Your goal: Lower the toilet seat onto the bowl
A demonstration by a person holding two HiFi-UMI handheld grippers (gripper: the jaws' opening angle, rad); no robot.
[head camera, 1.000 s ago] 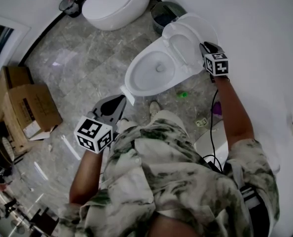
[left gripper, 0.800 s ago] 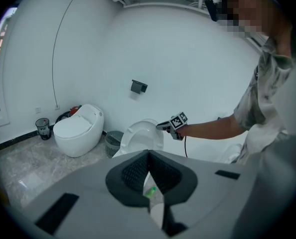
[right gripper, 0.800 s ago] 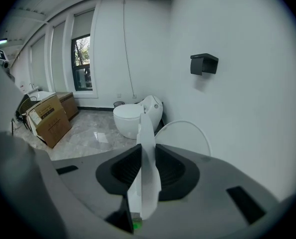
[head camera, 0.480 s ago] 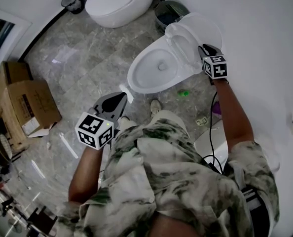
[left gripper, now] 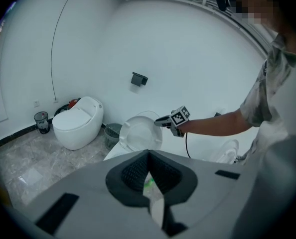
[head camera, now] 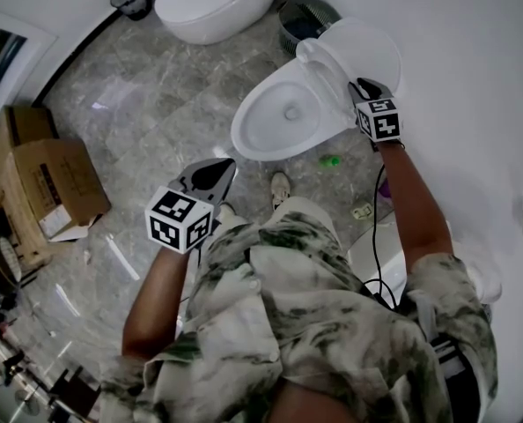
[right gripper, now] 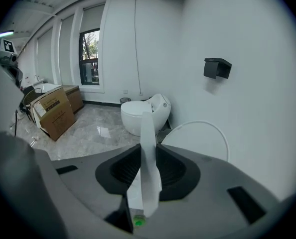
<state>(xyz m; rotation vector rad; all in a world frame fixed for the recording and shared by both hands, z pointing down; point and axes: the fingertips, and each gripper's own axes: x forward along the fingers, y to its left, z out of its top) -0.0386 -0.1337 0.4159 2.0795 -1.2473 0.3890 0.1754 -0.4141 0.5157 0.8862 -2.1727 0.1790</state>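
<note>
**Clerk:** What cannot be made out?

**Inspector:** In the head view the seat (head camera: 325, 67) and the lid (head camera: 371, 47) behind it are white on white. Where one ends and the other begins is unclear, and the hinge does not show. A small green item (head camera: 330, 159) on the floor beside the bowl (head camera: 241, 132) is too small to name. A second toilet (head camera: 213, 3) is cut off by the top edge.

**Clerk:** And the seat?

**Inspector:** Raised, near upright over the back of the bowl, standing a little off the lid. It is not down. It is white and thin, and the right gripper view shows it edge-on.

**Clerk:** The grippers?

**Inspector:** The right gripper (head camera: 358, 86) has the seat's rim between its jaws. They have just been opening slightly, yet both pads lie against the rim. The left gripper (head camera: 229, 166) is closed and empty, in front of the bowl and not touching it.
</note>
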